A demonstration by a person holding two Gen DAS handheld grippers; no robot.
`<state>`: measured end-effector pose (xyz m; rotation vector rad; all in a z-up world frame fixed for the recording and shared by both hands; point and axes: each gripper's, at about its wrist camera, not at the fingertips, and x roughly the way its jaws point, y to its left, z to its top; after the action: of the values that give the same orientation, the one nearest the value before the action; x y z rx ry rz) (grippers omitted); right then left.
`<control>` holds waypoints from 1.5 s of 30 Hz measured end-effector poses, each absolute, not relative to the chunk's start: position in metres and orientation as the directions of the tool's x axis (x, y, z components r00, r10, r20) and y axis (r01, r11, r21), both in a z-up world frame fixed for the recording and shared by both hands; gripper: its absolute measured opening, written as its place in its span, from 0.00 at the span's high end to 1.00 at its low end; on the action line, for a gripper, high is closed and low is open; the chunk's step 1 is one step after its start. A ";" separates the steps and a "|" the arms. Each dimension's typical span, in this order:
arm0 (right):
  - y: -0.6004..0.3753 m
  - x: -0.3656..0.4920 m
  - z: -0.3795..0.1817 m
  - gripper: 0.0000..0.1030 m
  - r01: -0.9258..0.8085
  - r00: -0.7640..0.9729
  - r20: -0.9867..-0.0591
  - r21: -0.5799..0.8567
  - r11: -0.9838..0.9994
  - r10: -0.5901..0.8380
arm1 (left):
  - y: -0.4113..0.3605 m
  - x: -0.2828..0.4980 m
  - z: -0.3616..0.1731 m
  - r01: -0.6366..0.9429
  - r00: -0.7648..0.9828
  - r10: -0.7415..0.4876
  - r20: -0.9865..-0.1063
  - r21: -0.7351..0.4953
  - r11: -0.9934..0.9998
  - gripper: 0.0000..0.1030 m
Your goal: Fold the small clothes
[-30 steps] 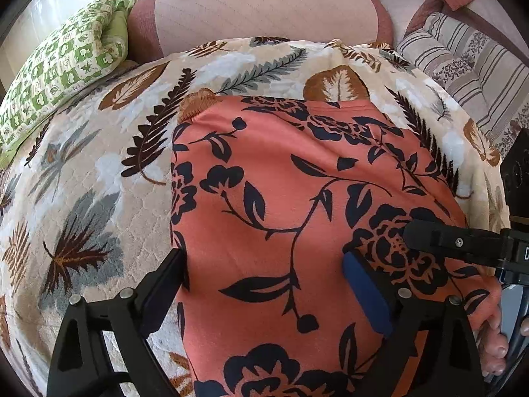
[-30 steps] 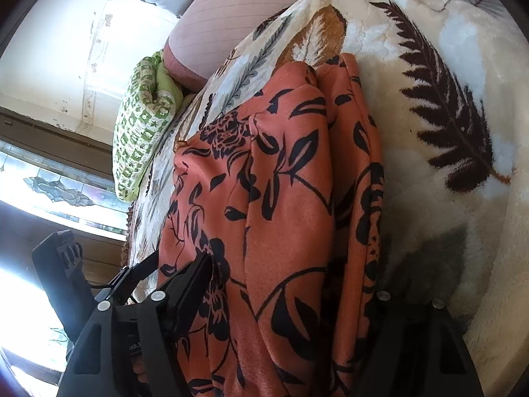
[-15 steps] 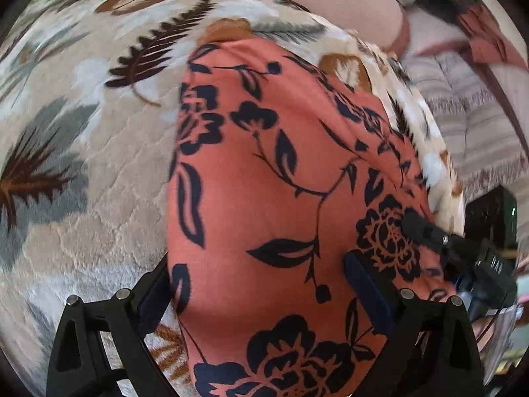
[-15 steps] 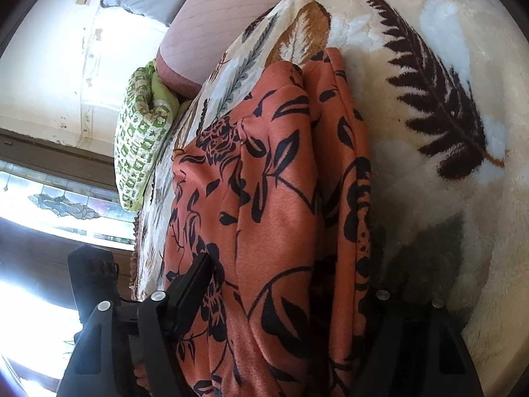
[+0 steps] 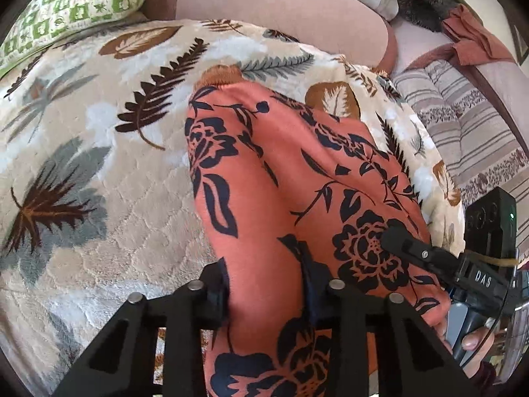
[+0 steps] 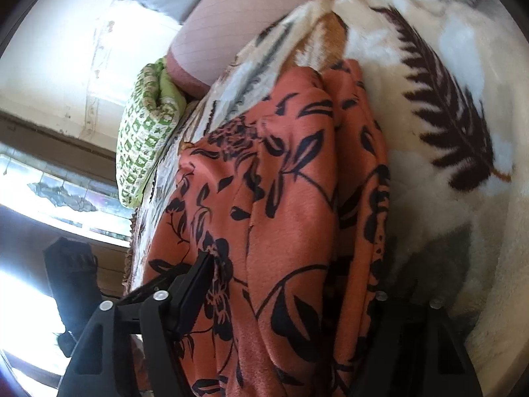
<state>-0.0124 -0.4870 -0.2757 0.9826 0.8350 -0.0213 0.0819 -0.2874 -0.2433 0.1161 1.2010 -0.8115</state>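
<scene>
An orange garment (image 5: 281,182) with a black flower print lies folded lengthwise on a leaf-patterned blanket (image 5: 99,198). My left gripper (image 5: 264,284) is at its near end, and its jaws are closing. A raised ridge of the cloth is pinched between the pads. In the right wrist view the garment (image 6: 281,198) runs away from me as a layered stack. My right gripper (image 6: 291,284) straddles its near end with jaws wide and slowly closing, the cloth between them. One of the right gripper's fingers (image 5: 406,248) rests on top of the garment's right edge.
A green patterned pillow (image 5: 66,10) and a pink bolster (image 5: 264,10) lie beyond the blanket. A striped cushion (image 5: 463,125) sits to the right. A person's hand (image 5: 476,344) holds the right gripper's handle. A bright window (image 6: 49,198) is at the left.
The left jaws have come together from wide apart, gathering a fold of the orange cloth. The left view has rolled and shifted. The right gripper has barely moved.
</scene>
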 end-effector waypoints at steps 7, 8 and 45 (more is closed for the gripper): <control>-0.469 -0.013 -0.247 0.35 0.324 0.741 -0.618 0.673 0.665 0.264 | -0.277 0.075 -0.217 0.634 0.215 -0.496 -0.841 -0.266 0.726 0.68; -0.466 -0.013 -0.244 0.35 0.317 0.746 -0.613 0.671 0.670 0.261 | -0.272 0.076 -0.211 0.636 0.233 -0.496 -0.837 -0.255 0.728 0.68; -0.369 0.072 -0.206 0.36 0.064 0.814 -0.473 0.651 0.757 0.338 | -0.184 0.121 -0.183 0.505 0.528 -0.326 -0.784 -0.019 0.863 0.67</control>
<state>0.0718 -0.3695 -0.2063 0.7067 0.6132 0.1596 0.1209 -0.1845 -0.1830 0.2210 0.8841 -0.5013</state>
